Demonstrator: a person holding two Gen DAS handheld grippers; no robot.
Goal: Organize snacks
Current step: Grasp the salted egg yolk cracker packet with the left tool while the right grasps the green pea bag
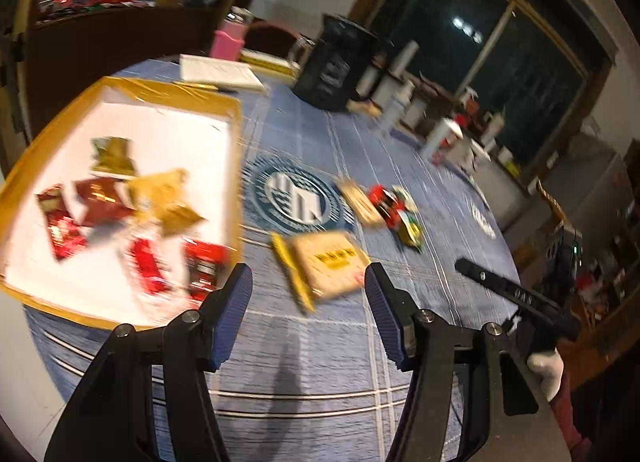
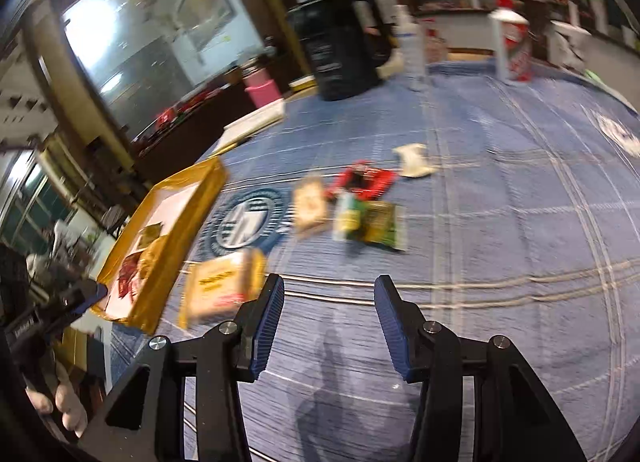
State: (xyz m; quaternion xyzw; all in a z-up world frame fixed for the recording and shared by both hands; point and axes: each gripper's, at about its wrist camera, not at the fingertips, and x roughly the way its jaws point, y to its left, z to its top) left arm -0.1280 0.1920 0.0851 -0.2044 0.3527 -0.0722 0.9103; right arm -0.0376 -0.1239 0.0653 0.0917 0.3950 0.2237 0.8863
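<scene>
Left wrist view, taken left to right: shallow yellow-rimmed tray with a white floor (image 1: 236, 133) at far left, holding a loose heap of red foil snack packets (image 1: 100, 201) and gold foil snack packets (image 1: 168, 197), print too blurred to read. Just right of the tray's edge, round blue-and-white emblem (image 1: 296, 197) woven into the blue checked cloth over the tabletop (image 1: 320, 342), lettering unreadable. Below the emblem, flat tan snack packet with a yellow label band (image 1: 332, 262), dark characters on the band smeared past reading, lying straight ahead of the left hand-held gripper (image 1: 308, 316). Jaws of that one parted to a middling gap, nothing between the blue ribbed pads. Further right, smaller tan packet (image 1: 360, 201), then red packet (image 1: 386, 199) and green-and-yellow packet (image 1: 410, 229) bunched together. Behind, black cylindrical container (image 1: 332, 61) with pale illegible print.

Right wrist view, same order: tray (image 2: 192, 197) at left, the yellow-labelled tan packet (image 2: 220, 286) beside it, the bunched packets (image 2: 360, 213) mid-cloth, a crumpled white wrapper (image 2: 414, 159) beyond them. Right hand-held gripper (image 2: 328, 326) likewise half spread and empty over bare cloth. Far right at the back, red-and-white cup (image 2: 516, 49), writing unreadable.
</scene>
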